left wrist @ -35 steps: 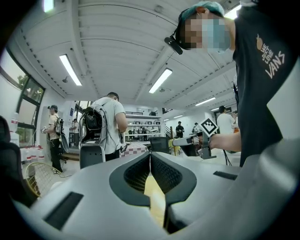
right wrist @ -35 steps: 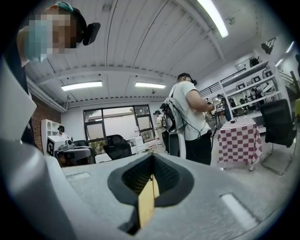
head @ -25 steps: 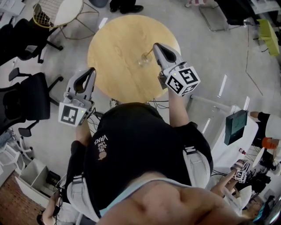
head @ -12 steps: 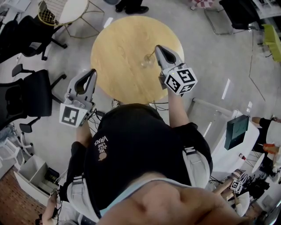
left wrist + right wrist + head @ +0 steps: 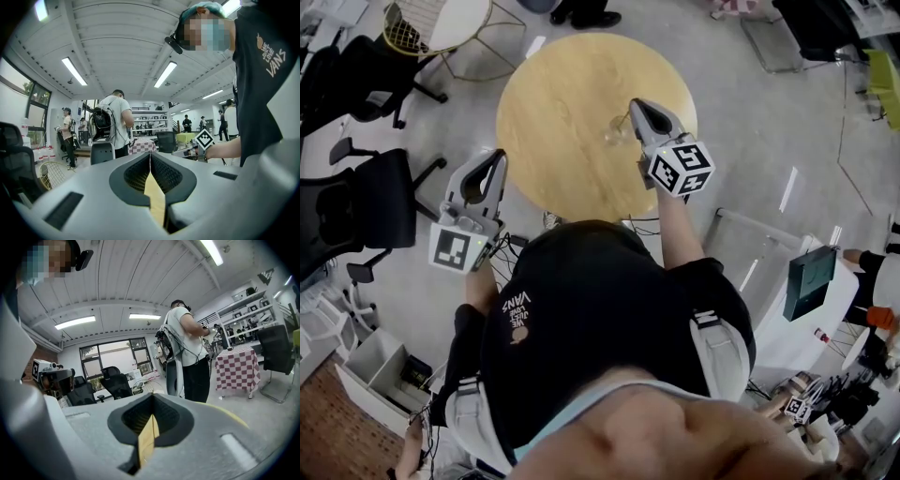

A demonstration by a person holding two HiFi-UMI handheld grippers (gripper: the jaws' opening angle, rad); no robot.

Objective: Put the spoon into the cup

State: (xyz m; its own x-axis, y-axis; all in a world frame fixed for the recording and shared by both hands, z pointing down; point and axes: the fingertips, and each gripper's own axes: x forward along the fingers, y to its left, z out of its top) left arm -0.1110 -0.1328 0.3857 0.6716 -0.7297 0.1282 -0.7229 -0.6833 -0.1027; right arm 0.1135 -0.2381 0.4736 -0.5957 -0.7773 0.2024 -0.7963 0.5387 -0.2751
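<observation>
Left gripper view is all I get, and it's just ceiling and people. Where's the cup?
Observer: The glass cup stands on a round wooden table, right by the tip of the right gripper.
Operator: Is that gripper holding anything?
Observer: No, its jaws are together with nothing between them.
Operator: And where's mine?
Observer: The left gripper is beside the table's near-left edge, well apart from the cup.
</observation>
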